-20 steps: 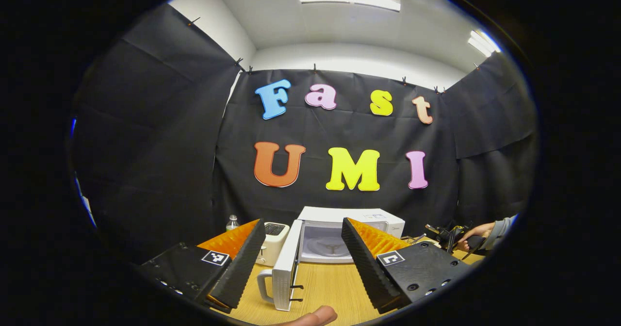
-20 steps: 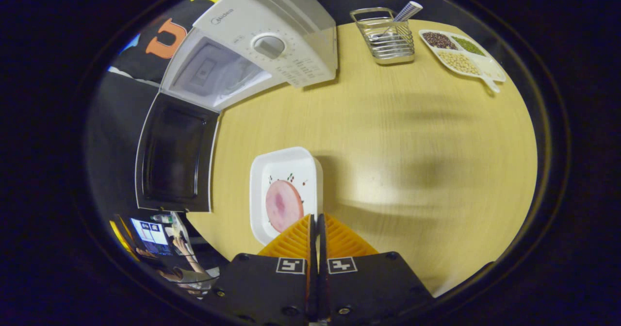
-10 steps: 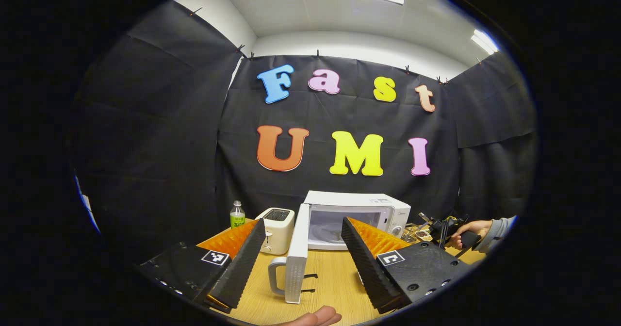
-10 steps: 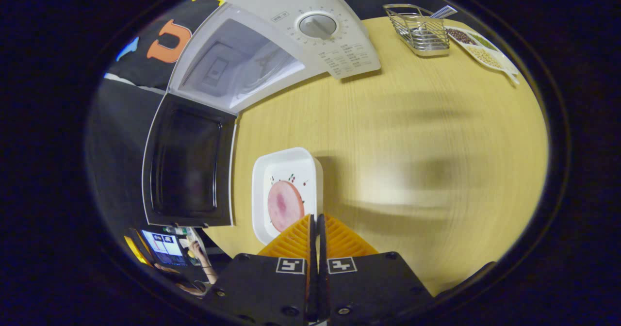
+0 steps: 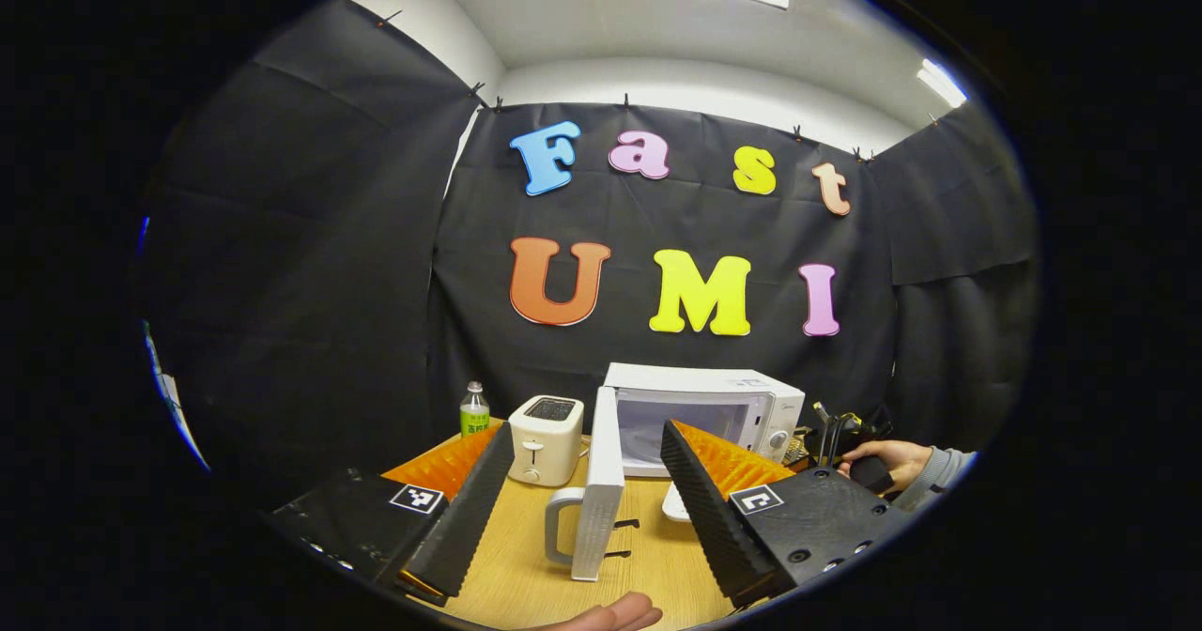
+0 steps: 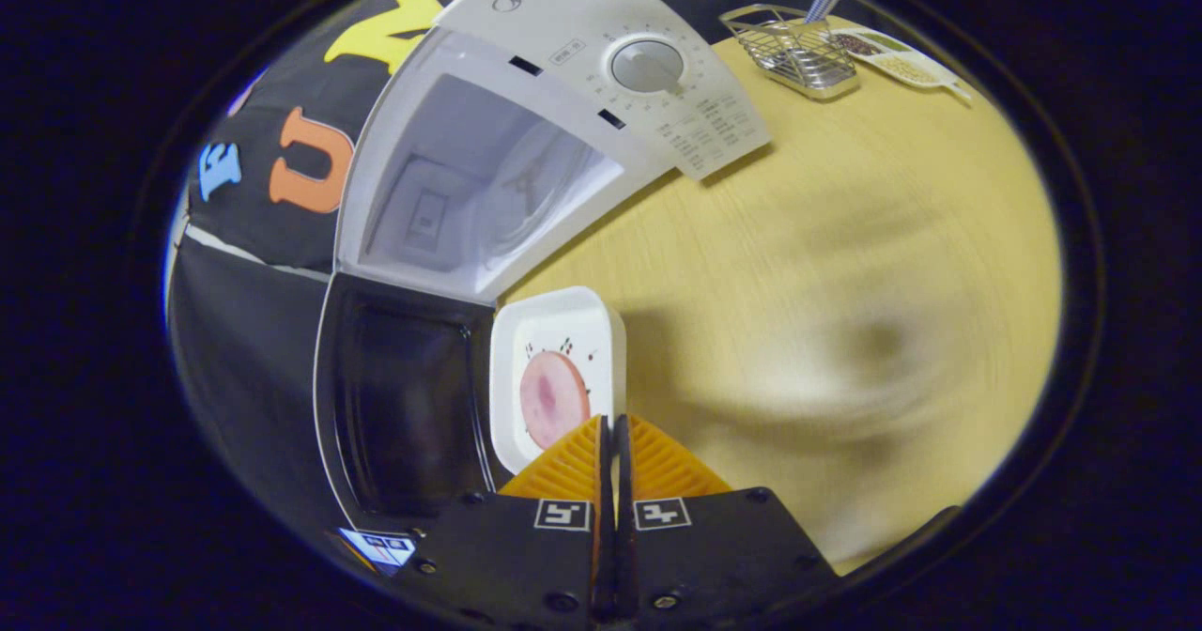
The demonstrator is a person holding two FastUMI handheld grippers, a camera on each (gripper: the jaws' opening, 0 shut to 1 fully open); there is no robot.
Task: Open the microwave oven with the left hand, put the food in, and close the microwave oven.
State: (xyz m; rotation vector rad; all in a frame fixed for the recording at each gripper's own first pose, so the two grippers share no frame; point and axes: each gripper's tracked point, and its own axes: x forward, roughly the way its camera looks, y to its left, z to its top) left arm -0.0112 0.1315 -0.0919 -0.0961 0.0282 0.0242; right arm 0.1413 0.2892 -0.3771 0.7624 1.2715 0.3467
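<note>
The white microwave (image 5: 704, 406) stands at the back of the wooden table, its door (image 5: 601, 495) swung out edge-on toward me with the handle on the left. My left gripper (image 5: 585, 429) is open and holds nothing, well back from the door. My right gripper (image 6: 612, 420) is shut on the near rim of a white square plate (image 6: 556, 330) carrying a round pink slice of food (image 6: 549, 396). The plate hangs just in front of the open cavity (image 6: 470, 199), beside the dark inner face of the door (image 6: 404, 406). A hand (image 5: 892, 462) holds that gripper at the right.
A white toaster (image 5: 545, 438) and a green-labelled bottle (image 5: 474, 410) stand left of the microwave. A wire rack (image 6: 793, 44) and a divided dish of beans (image 6: 887, 49) sit at the far side of the table (image 6: 845, 237). A fingertip (image 5: 610, 617) shows at the bottom edge.
The right gripper has carried the plate closer to the microwave's open front. The left gripper has drawn back and shifted left, so the door sits more centred.
</note>
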